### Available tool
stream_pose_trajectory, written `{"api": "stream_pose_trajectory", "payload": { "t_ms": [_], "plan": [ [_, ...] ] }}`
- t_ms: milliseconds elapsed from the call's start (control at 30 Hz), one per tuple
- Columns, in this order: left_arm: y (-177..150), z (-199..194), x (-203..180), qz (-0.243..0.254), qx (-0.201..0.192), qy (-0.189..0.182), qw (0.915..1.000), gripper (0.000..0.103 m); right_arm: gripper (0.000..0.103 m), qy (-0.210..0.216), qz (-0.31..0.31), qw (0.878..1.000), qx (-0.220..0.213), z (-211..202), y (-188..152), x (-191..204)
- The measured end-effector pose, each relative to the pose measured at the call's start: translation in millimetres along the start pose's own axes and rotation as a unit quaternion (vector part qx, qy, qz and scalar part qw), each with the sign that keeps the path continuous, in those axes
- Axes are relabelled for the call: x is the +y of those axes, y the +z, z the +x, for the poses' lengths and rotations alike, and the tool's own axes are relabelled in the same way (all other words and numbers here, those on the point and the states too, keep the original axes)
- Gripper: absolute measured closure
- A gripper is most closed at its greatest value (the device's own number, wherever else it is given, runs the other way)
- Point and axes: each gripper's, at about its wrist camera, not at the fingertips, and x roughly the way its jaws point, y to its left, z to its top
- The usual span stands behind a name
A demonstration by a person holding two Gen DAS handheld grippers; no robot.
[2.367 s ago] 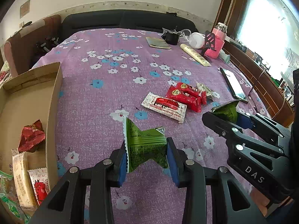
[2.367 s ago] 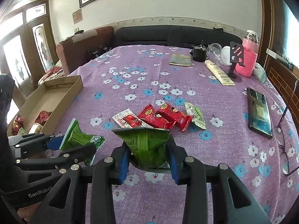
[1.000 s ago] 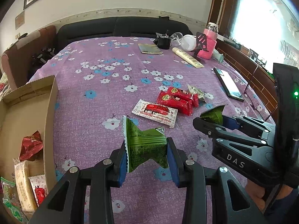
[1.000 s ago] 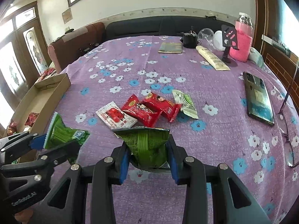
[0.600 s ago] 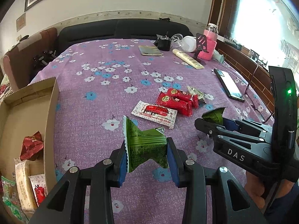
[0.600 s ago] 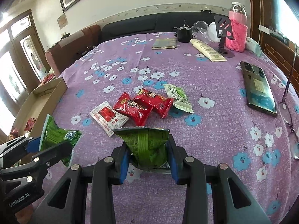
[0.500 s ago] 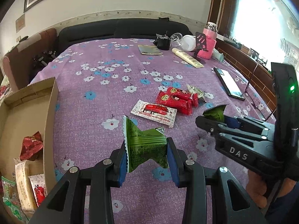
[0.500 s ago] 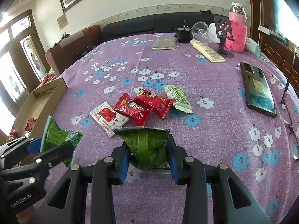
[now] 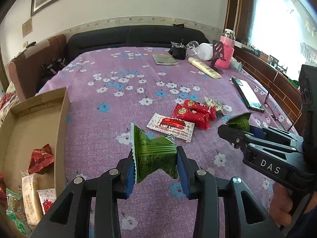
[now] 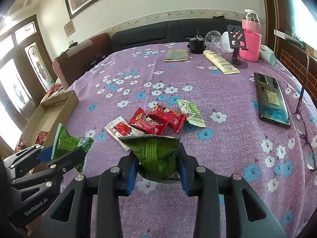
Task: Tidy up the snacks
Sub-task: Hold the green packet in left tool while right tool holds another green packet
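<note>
Each gripper holds its own green snack packet above the purple flowered tablecloth (image 9: pixel 111 123). My left gripper (image 9: pixel 156 170) is shut on a green packet (image 9: pixel 154 154), which the right wrist view shows as the green packet (image 10: pixel 69 144) in the left gripper (image 10: pixel 59 154). My right gripper (image 10: pixel 157 170) is shut on a second green packet (image 10: pixel 156 152), seen from the left wrist as the packet (image 9: pixel 239 122) in the right gripper (image 9: pixel 237 129). On the cloth lie two red packets (image 10: pixel 158 120), a white-and-red packet (image 10: pixel 121 130) and a pale green packet (image 10: pixel 191 113). A cardboard box (image 9: pixel 61 130) with several snacks sits at the left.
A phone (image 10: pixel 272 101) and glasses (image 10: pixel 305 130) lie at the right. At the far end stand a pink bottle (image 10: pixel 250 39), a cream tube (image 10: pixel 221 61), a dark cup (image 10: pixel 196 44), a phone stand (image 10: pixel 236 45) and a booklet (image 10: pixel 177 55). A person's hand (image 9: pixel 283 204) grips the right tool.
Both views have tilted slightly, with the loose packets sitting a little nearer. Each gripper keeps its green packet; nothing was let go or picked up.
</note>
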Motion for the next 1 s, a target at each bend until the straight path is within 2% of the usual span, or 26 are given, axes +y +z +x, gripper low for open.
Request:
{"api": "stream_pose_trajectory", "payload": {
  "t_ms": [267, 567, 1000],
  "plan": [
    [-1.6, -5.6, -2.8, 0.004, -0.006, -0.008, 0.9999, 0.064, 0.068, -0.001, -0.001, 1.0, -0.006, -4.4, 1.7, 1.8],
    [-2.2, -11.5, 0.6, -0.007, -0.011, 0.005, 0.9999, 0.064, 0.068, 0.0, -0.002, 1.0, -0.027, -17.1, 2.7, 7.4],
    [-3.9, -51.6, 11.6, -0.026, -0.041, 0.0, 0.9988, 0.064, 0.068, -0.029, -0.004, 0.999, -0.021, -10.5, 1.3, 6.6]
  ]
}}
